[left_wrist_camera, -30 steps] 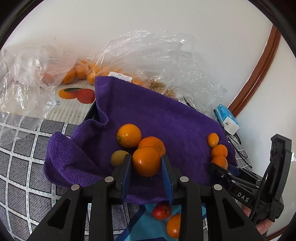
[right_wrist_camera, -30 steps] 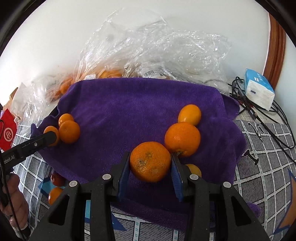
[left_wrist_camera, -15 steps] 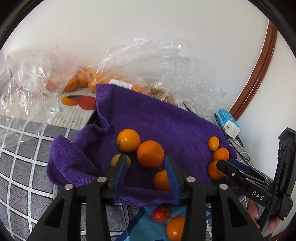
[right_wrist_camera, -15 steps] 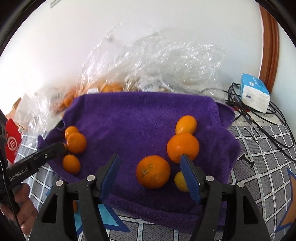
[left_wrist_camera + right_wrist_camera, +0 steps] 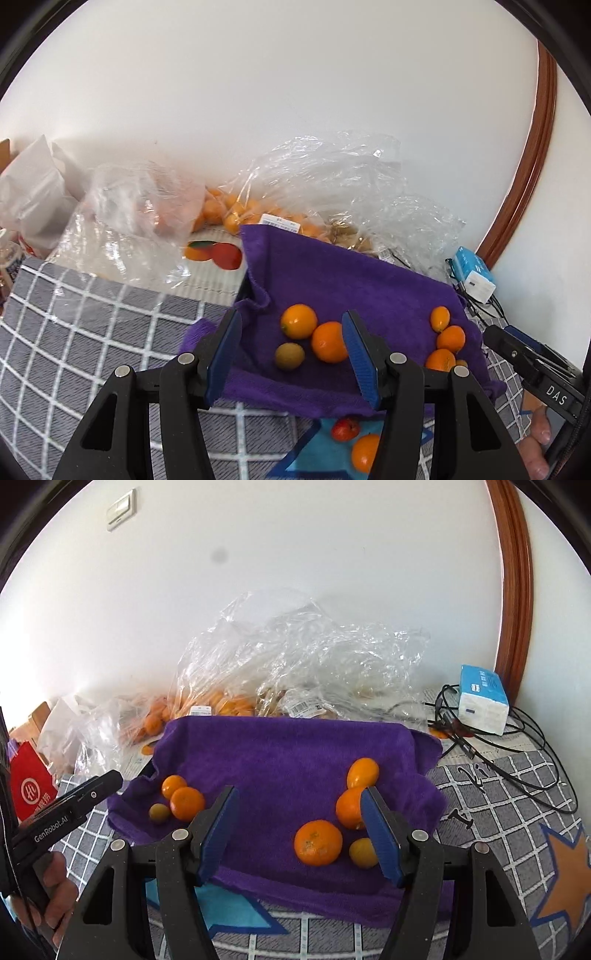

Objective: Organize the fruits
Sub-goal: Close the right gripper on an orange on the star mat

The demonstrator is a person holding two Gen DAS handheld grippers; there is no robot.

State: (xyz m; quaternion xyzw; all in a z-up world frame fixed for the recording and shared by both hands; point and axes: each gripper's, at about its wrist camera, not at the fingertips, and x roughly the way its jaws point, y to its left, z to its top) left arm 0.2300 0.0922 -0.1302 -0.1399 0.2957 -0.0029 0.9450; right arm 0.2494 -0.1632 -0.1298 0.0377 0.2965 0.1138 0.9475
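the left gripper (image 5: 291,354) hangs above the near edge of the purple towel (image 5: 351,291), its jaws opening and holding nothing, and the right gripper (image 5: 299,830) is parted just as empty. on the towel lie two groups of oranges (image 5: 318,843), well apart, each with a small greenish fruit (image 5: 289,356) beside it. behind, clear plastic bags (image 5: 295,664) hold more oranges against the wall.

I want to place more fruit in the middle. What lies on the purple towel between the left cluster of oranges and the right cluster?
Nothing: in the right wrist view the purple towel is bare between the left cluster and the right cluster.
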